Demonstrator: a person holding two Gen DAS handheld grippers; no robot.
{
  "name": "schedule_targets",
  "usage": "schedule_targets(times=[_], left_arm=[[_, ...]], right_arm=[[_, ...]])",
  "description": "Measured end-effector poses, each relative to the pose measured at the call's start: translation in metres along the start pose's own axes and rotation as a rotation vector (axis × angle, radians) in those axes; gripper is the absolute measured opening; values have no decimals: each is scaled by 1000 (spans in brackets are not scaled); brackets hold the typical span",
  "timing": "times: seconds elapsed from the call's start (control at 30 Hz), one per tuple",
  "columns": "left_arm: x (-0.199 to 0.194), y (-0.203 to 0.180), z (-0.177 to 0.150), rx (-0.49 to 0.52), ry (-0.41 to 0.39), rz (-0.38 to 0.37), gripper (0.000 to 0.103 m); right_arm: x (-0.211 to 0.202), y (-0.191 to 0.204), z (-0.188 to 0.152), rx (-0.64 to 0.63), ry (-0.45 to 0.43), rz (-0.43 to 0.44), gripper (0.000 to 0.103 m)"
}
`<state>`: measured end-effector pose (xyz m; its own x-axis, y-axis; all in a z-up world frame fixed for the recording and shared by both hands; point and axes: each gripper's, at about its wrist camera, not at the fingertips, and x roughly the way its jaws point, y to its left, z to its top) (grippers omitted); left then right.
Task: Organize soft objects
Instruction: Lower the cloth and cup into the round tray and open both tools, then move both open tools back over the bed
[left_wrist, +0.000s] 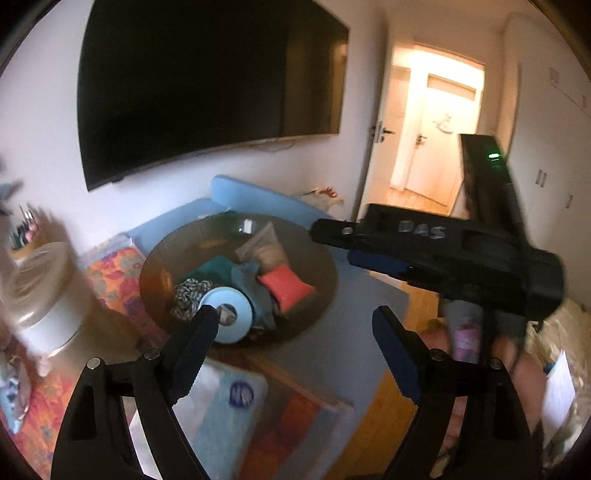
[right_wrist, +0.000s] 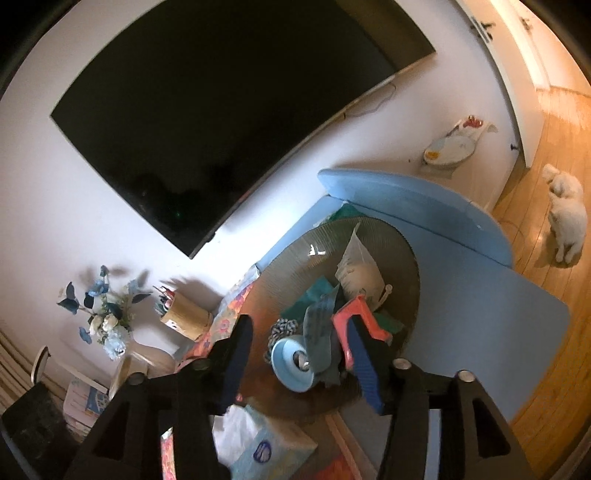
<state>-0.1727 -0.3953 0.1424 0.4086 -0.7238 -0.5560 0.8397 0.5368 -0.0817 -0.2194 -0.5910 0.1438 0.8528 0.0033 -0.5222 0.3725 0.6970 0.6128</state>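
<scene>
While both grippers hang over the round woven basket (right_wrist: 406, 258), L gripper (left_wrist: 295, 325) has fingers wide apart, nothing btwn; light-blue ring (left_wrist: 231, 314) sits just past its L fingertip. R gripper (right_wrist: 299, 339) fingers apart; coral pillow (right_wrist: 364, 314) at its R fingertip, contact unclear.

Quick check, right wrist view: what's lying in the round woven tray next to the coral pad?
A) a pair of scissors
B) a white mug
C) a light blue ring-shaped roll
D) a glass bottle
C: a light blue ring-shaped roll with a hollow centre lies at the near edge of the round woven tray, beside the coral pad and a heap of cloths; no bottle, scissors or mug shows there.
</scene>
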Motion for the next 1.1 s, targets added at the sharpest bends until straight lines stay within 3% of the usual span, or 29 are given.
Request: schedule_targets(times=[0.2, 0.4, 0.63, 0.73, 0.8, 0.93, 1.1], left_arm=[[-71, 14, -24, -8, -61, 73, 85], [-131, 77, -47, -143, -102, 201, 85], [-204, 170, -75, -307, -134, 452, 85], [-228, 204, -88, -366, -153, 568, 85], [-241, 224, -94, -400, -152, 628, 85], [-253, 263, -109, -449, -140, 699, 85], [-235, 305, -137, -480, -73, 765, 85]], right_arm=[[-25, 27, -34, -84, -27, 13, 59], [-49, 74, -64, -222, -75, 79, 59], [-51, 153, -94, -390, -58, 180, 64], [-42, 186, -112, -450, -32, 247, 75], [-33, 210, -129, -508, -15, 290, 86], [-13, 250, -165, -624, 2, 337, 91], [39, 285, -202, -713, 105, 333, 93]])
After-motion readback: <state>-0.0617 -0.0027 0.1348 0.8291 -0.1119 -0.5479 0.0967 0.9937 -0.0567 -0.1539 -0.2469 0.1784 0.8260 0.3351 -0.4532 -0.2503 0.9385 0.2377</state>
